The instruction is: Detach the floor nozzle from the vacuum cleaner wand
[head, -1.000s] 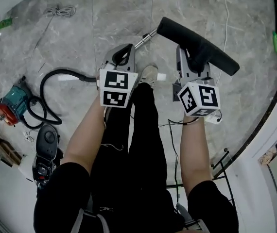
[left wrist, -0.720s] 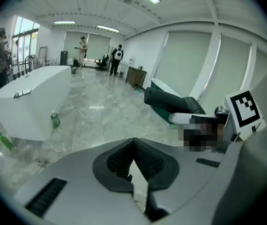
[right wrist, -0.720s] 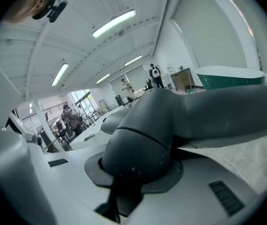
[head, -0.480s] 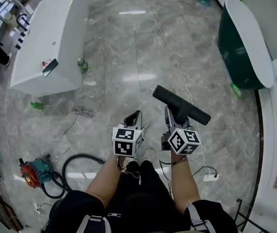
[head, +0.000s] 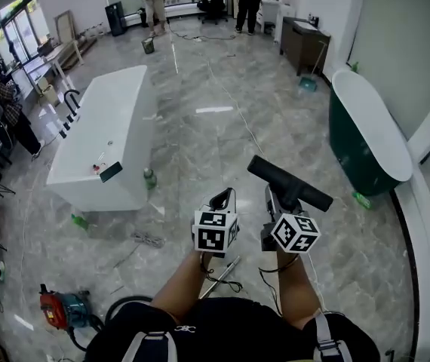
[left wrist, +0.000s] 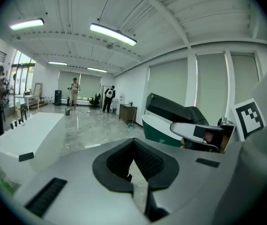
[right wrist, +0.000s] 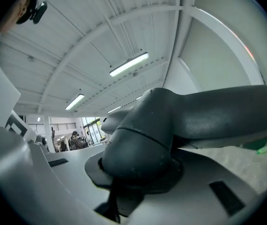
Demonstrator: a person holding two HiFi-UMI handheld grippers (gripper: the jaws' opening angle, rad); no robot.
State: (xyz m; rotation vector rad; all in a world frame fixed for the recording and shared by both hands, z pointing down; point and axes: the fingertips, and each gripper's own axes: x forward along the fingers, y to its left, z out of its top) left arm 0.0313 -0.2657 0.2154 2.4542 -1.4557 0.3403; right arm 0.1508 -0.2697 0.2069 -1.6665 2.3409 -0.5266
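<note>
Floor nozzle (head: 290, 184) in right claw (head: 281, 195), now higher, apart from wand (head: 221, 272)

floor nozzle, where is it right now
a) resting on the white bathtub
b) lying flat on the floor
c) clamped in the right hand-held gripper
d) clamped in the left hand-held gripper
c: the black floor nozzle is gripped at its neck by the right hand-held gripper, while the left hand-held gripper is shut with nothing between its jaws.
</note>
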